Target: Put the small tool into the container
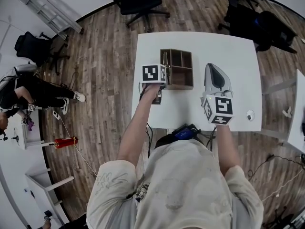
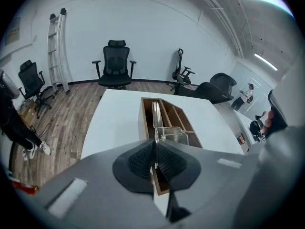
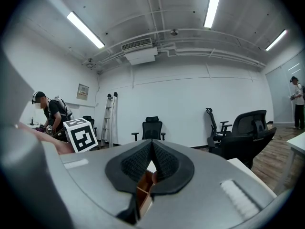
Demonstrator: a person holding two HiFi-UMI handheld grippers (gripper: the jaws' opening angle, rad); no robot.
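Observation:
A brown wooden container (image 1: 177, 68) with several compartments stands mid-table on the white table (image 1: 238, 56). My left gripper (image 1: 157, 75) sits at its near left corner. In the left gripper view the left gripper (image 2: 155, 146) is shut on a thin metal small tool (image 2: 156, 114), which reaches into the container's (image 2: 171, 112) left slot; a wire coil part (image 2: 175, 135) shows just past the pads. My right gripper (image 1: 214, 75) hovers right of the container. Its pads (image 3: 164, 163) meet, so the right gripper (image 3: 152, 146) is shut on nothing.
A small white round object (image 1: 250, 115) lies near the table's front right edge. A black and blue device (image 1: 183, 131) hangs at the near edge. Office chairs (image 1: 139, 1) ring the table, and a person (image 1: 21, 92) sits at the far left.

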